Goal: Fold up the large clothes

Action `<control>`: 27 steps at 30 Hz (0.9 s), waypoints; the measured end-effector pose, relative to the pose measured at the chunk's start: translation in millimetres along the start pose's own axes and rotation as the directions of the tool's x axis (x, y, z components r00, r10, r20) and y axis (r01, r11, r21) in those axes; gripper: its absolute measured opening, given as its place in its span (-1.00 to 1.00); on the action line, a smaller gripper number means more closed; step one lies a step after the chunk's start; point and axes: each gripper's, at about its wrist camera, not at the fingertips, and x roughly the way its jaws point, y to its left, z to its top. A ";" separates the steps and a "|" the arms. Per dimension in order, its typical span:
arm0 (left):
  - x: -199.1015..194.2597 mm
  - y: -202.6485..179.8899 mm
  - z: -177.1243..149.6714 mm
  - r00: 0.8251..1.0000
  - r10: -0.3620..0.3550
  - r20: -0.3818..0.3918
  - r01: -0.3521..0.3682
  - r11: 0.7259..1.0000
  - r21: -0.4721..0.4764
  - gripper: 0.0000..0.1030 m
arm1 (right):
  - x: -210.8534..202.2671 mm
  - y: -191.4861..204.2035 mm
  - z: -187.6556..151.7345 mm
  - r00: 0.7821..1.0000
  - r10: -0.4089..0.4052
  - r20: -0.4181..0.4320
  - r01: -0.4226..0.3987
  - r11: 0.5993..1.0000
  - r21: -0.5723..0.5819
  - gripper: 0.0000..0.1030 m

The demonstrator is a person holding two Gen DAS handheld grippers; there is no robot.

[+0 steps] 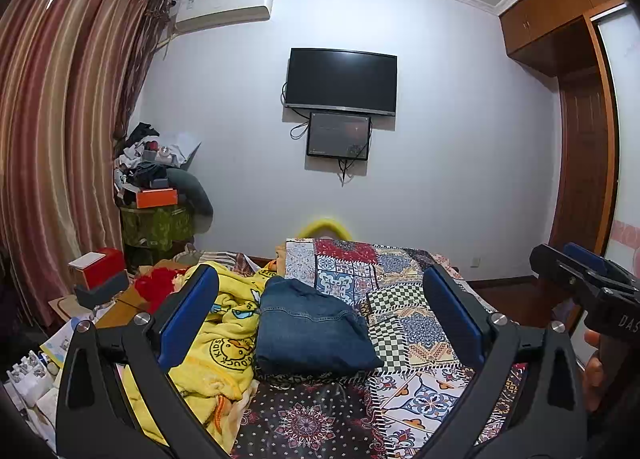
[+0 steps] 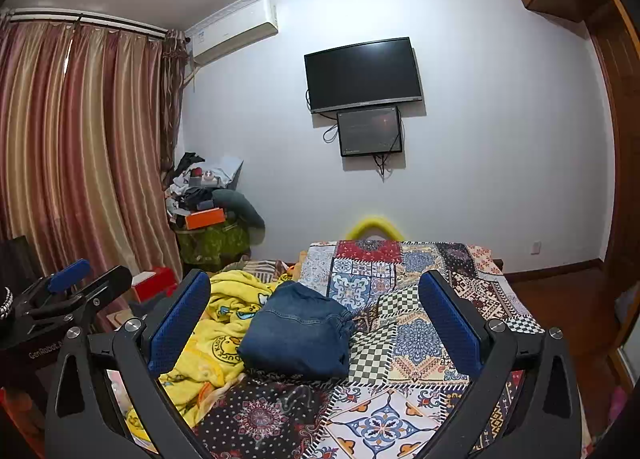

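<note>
A pair of blue jeans (image 1: 310, 329) lies folded into a compact bundle on the patterned patchwork bedspread (image 1: 416, 323); it also shows in the right wrist view (image 2: 298, 333). My left gripper (image 1: 320, 299) is open and empty, held above the bed short of the jeans. My right gripper (image 2: 316, 299) is open and empty, also held back from the jeans. The right gripper shows at the right edge of the left wrist view (image 1: 588, 279). The left gripper shows at the left of the right wrist view (image 2: 72, 287).
A crumpled yellow duck blanket (image 1: 224, 323) lies just left of the jeans. A cluttered side table with a red box (image 1: 98, 265) stands at the left. A pile of things (image 1: 156, 179) sits by the curtain. A wardrobe (image 1: 580, 99) stands at the right.
</note>
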 end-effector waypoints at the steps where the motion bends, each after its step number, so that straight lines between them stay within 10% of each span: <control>1: -0.1 -0.3 -0.2 1.000 0.000 0.000 0.000 1.000 0.000 0.99 | 0.1 -0.2 0.0 1.000 0.000 -0.002 0.000 1.000 0.001 1.00; 27: 2.3 -6.8 1.8 0.998 -0.050 -0.024 0.051 0.998 0.022 0.99 | -0.1 -2.5 -0.2 1.000 -0.009 -0.001 0.009 1.000 0.004 1.00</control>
